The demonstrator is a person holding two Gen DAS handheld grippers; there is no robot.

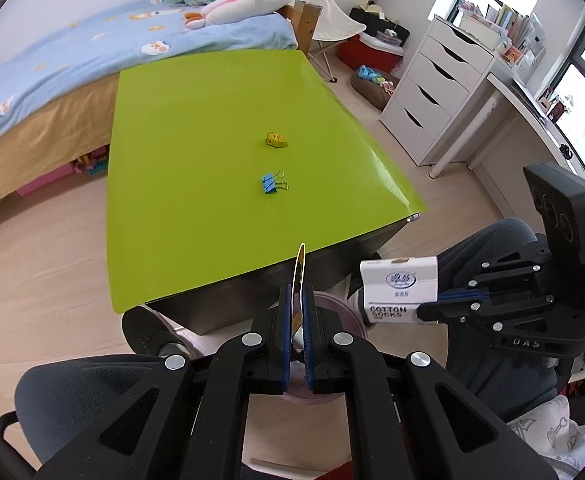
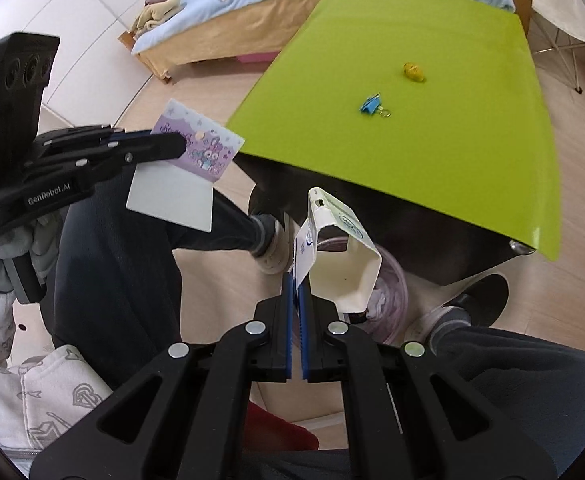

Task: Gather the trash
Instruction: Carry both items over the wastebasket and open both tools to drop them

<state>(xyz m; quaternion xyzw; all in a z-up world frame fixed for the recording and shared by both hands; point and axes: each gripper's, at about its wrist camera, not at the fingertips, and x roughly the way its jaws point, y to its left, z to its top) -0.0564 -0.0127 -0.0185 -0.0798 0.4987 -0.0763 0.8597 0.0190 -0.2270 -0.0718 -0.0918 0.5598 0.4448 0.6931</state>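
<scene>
1. Two tongs are working below the near edge of the table (image 1: 196, 168), both off its green top.
2. I am holding the left tongs (image 1: 297, 300) clamped on a card (image 1: 300, 268), which is standing edge-on between the blue pads (image 1: 286, 320) in the left view.
3. From the right view, the left tongs (image 2: 176, 148) are showing the card (image 2: 200, 152) as a purple cartoon print with a plain grey lower half, hanging over my knee.
4. I am keeping the right tongs (image 2: 297, 296) clamped on a flap of a white sock box (image 2: 344, 264), its open end gaping toward the camera.
5. In the left view the right tongs (image 1: 422, 312) are gripping the box (image 1: 400, 292) from the side, and its label is reading "COTTON SOCKS".
6. A lilac bin (image 2: 388, 292) is sitting on the floor under the table's edge, directly beneath the box and between my feet.
7. A blue binder clip (image 1: 272, 184) and a crumpled yellow wrapper (image 1: 275, 140) are lying on the table, near each other but apart.
8. A bed (image 1: 52, 80) is standing beyond the table, and white drawers (image 1: 432, 92) are to the right.
</scene>
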